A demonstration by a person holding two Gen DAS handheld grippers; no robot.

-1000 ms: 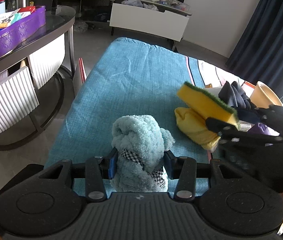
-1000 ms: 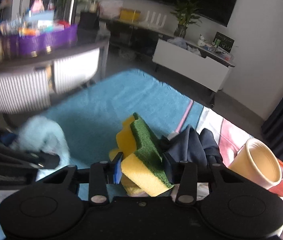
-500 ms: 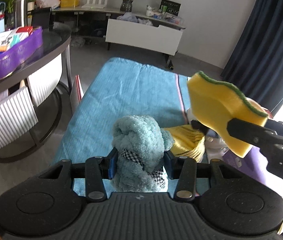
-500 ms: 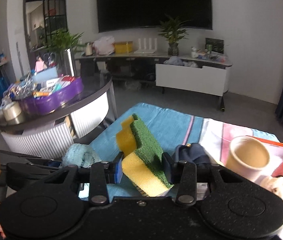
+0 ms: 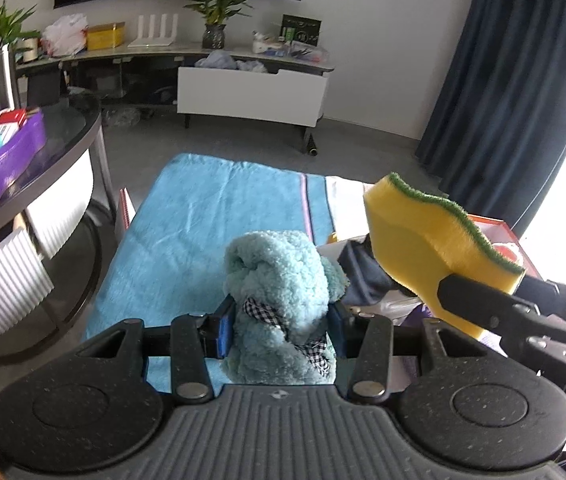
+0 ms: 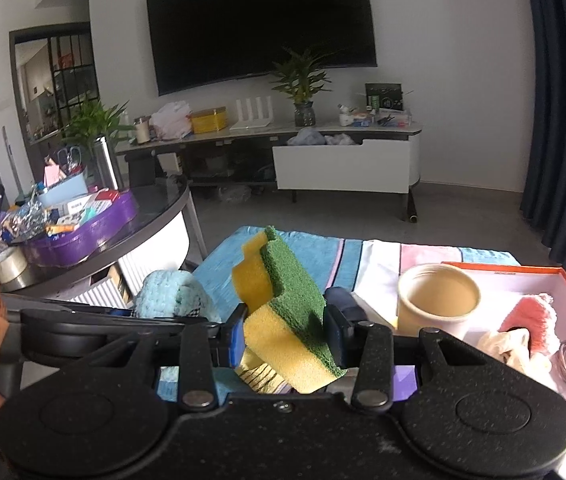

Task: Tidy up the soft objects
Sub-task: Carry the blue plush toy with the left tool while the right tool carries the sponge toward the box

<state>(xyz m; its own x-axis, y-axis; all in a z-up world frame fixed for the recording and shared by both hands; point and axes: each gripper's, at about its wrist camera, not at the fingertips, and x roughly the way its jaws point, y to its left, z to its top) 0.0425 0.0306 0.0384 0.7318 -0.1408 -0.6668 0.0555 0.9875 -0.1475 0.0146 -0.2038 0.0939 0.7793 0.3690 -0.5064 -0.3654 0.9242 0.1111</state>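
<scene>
Left gripper (image 5: pixel 281 326) clamped on fluffy teal plush toy (image 5: pixel 279 276), checked ribbon, above blue towel (image 5: pixel 203 232). Right gripper (image 6: pixel 285 330) clamped on yellow sponge (image 6: pixel 283 320), coarse green scouring face, wavy edge, beside toy.

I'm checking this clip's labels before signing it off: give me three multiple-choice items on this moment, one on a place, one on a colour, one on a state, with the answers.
1. Where does the beige cup stand?
A. on the round side table
B. beside the orange-rimmed box, on the covered surface
C. on the TV shelf

2. What colour is the scouring layer of the sponge?
A. green
B. blue
C. red

3. What is the left gripper doing?
A. standing open with nothing in it
B. shut on the cup
C. shut on the light blue plush toy

Answers: 1 B, the right wrist view shows the cup next to the box; 2 A, green tops the yellow foam held in the right gripper; 3 C, both pads press the toy's sides.
</scene>
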